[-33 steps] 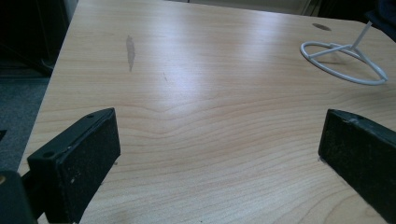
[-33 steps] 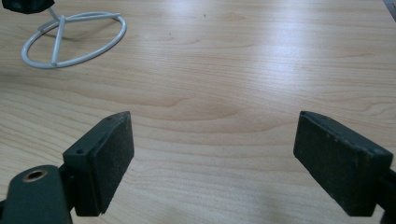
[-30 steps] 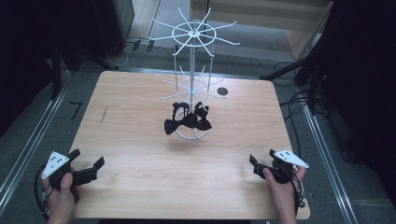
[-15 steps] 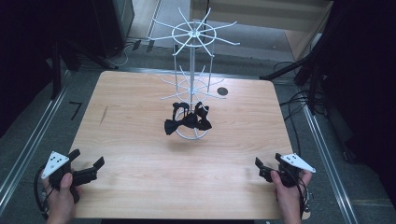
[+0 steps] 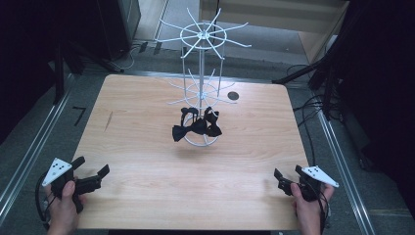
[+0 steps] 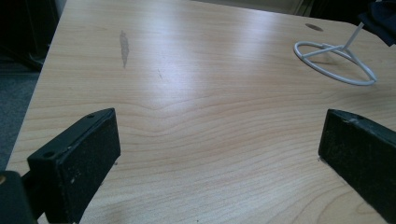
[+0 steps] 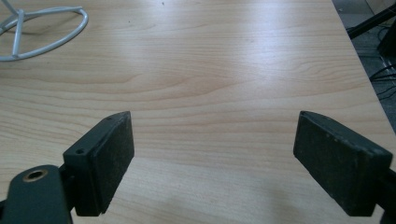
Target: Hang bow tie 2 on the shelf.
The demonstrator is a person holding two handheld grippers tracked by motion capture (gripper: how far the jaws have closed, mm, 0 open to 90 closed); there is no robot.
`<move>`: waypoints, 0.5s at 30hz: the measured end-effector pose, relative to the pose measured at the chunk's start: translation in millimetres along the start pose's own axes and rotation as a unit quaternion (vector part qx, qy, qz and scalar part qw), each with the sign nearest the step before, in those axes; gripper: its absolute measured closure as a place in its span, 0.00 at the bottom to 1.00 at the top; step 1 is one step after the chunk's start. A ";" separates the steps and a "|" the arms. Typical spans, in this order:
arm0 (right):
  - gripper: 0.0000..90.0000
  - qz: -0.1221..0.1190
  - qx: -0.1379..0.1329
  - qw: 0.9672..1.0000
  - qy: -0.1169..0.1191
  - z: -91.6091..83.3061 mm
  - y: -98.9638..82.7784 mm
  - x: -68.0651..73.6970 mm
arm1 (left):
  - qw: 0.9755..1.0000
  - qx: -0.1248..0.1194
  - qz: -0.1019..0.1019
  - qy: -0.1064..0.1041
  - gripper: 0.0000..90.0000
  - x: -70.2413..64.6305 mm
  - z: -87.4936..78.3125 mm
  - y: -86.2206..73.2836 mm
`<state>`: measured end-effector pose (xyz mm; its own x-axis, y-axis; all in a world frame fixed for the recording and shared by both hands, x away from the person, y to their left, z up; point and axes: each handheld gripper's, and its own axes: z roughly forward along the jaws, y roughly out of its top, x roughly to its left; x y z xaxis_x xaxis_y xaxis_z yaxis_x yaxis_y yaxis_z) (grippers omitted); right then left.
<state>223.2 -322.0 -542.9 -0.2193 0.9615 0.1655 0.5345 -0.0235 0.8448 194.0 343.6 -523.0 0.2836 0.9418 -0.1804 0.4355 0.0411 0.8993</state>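
Near left corner of the light wooden bench (image 5: 147, 161): left hand-held gripper (image 5: 90, 171), black with a grey three-cornered plate on top, held in the person's left hand (image 5: 66, 196). Jaws spread wide, nothing between them; bare wood grain seen past both pads in the left gripper view. Pointed toward the bench centre.

Near right corner: right hand-held gripper (image 5: 288, 177), same build, held in the person's right hand (image 5: 306, 200) just at the right-hand portion of the near edge. Jaws likewise wide apart and empty; bare bench surface between the pads in the right gripper view.

Both grippers well apart from each other and from the stand.

Centre of bench: white wire display stand with a ring base, upright pole and two tiers of radiating hooks (image 5: 201, 73). Ring base (image 6: 334, 60) resting flat on the wood, also seen at the upper left in the right gripper view (image 7: 42, 32).

Black fabric bow ties (image 5: 195, 127), a small cluster, hanging low on the stand just above the ring base, on the near side of the pole. Exact count and exact hooks not discernible.

Far side, toward the far right corner: small dark round hole (image 5: 233, 96) in the bench top, beyond the stand.
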 end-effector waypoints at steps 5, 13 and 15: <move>0.14 0.004 0.000 1.000 -0.010 -5.8 -4.6 -5.5 | 1.000 0.003 -0.002 -0.003 0.00 0.5 0.3 0.3; 0.15 0.011 0.010 1.000 -0.023 -13.1 -14.3 -15.9 | 1.000 0.006 -0.001 0.001 0.00 0.1 1.5 0.7; 0.15 0.013 0.007 1.000 -0.025 -15.7 -15.6 -18.0 | 1.000 0.006 -0.005 -0.001 0.00 0.9 1.2 0.8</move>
<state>206.0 -343.3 -551.0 -0.1641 0.9732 0.1613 0.5508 -0.0453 0.8334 195.6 344.1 -522.9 0.2803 0.9411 -0.1893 0.4486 0.0459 0.8925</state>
